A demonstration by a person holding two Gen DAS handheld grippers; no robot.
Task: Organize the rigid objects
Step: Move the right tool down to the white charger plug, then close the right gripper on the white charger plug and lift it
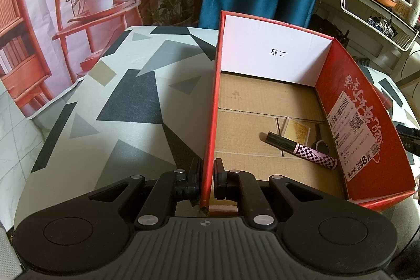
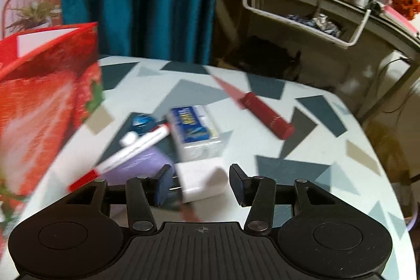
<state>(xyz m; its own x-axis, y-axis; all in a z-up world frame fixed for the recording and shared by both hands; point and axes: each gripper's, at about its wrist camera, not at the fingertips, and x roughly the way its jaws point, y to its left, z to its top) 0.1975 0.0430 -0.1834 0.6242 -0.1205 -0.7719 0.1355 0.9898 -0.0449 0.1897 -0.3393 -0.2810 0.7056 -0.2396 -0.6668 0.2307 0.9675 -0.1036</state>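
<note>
Inside box point(image 1: 341, 106), pen point(image 1: 302, 150) lies diag., cap toward far-left.

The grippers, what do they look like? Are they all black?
Mostly black. The left gripper and right gripper look alike: a ribbed dark grey middle with a small crosshair mark, a round black disc on each side, and black link bars joined by silver pins. The right gripper's fingers have dark blue pads. No cables or sleeves show.
</note>
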